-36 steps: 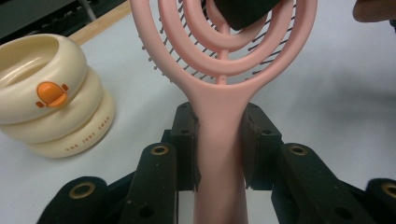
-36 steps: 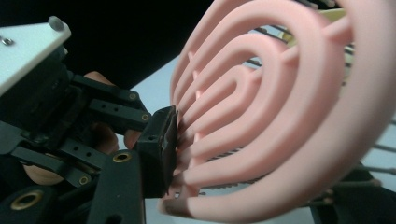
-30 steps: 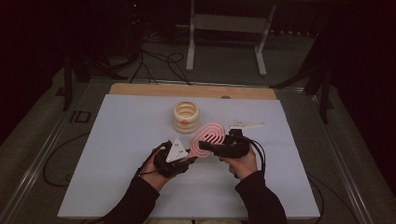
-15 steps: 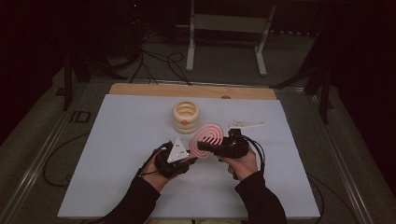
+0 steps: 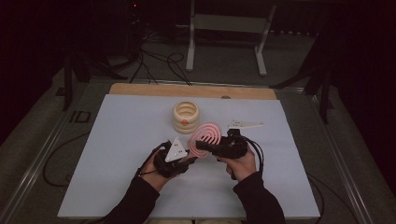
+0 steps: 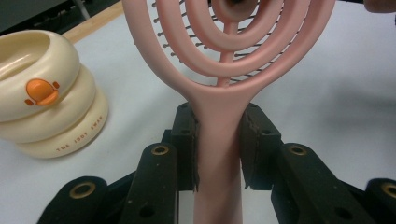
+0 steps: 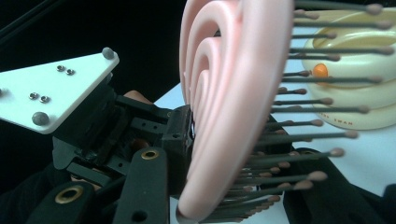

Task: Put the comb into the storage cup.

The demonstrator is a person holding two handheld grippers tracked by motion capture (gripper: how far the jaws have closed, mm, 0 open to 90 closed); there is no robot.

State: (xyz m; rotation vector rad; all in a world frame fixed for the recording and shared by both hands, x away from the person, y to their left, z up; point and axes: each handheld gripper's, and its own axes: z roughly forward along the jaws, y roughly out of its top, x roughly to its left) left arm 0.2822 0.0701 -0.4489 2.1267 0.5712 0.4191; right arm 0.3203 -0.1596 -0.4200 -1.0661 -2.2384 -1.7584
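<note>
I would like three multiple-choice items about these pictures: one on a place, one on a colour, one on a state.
1. Where does the cream ringed container stand?
A. on the floor
B. on the white table sheet, beyond the grippers
C. in a hand

2. What colour is the hairbrush?
A. pink
B. green
C. black

3. How does the left gripper hold the brush?
A. open, apart from it
B. shut on its bristles
C. shut on its handle

Answers: 1 B, the high view shows it on the sheet past both hands. 2 A, its rings and handle are pink. 3 C, the left gripper view shows both jaws pressed against the handle.
</note>
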